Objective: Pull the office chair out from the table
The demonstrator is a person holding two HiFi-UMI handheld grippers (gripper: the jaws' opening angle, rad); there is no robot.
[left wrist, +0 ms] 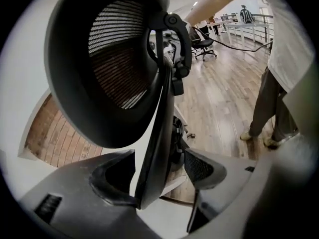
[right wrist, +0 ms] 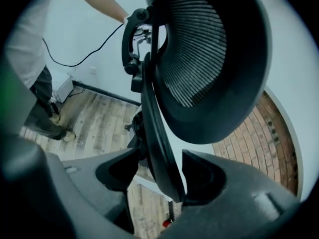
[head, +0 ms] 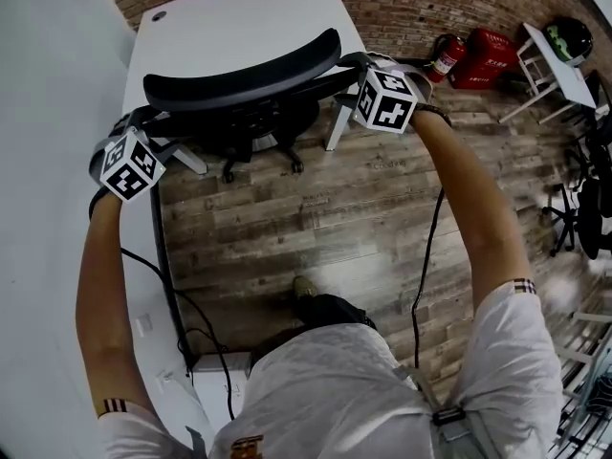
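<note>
A black office chair with a mesh back [head: 239,75] is tucked under the white table [head: 239,12], its curved back facing me. My left gripper [head: 143,120] is at the back's left end and my right gripper [head: 350,67] at its right end. In the left gripper view the back's thin edge [left wrist: 157,148] runs between the wide-open jaws of the left gripper [left wrist: 159,179]; one pad stands clear of it. In the right gripper view the same kind of edge [right wrist: 159,148] sits between the spread jaws of the right gripper [right wrist: 160,177], with gaps showing.
The chair's wheeled base [head: 258,156] rests on the wood floor by a white table leg [head: 337,127]. A red fire extinguisher [head: 443,57] and red box [head: 490,60] stand by the brick wall. Another white table [head: 555,65] and dark chairs [head: 585,208] are at right. A white wall [head: 48,113] is at left.
</note>
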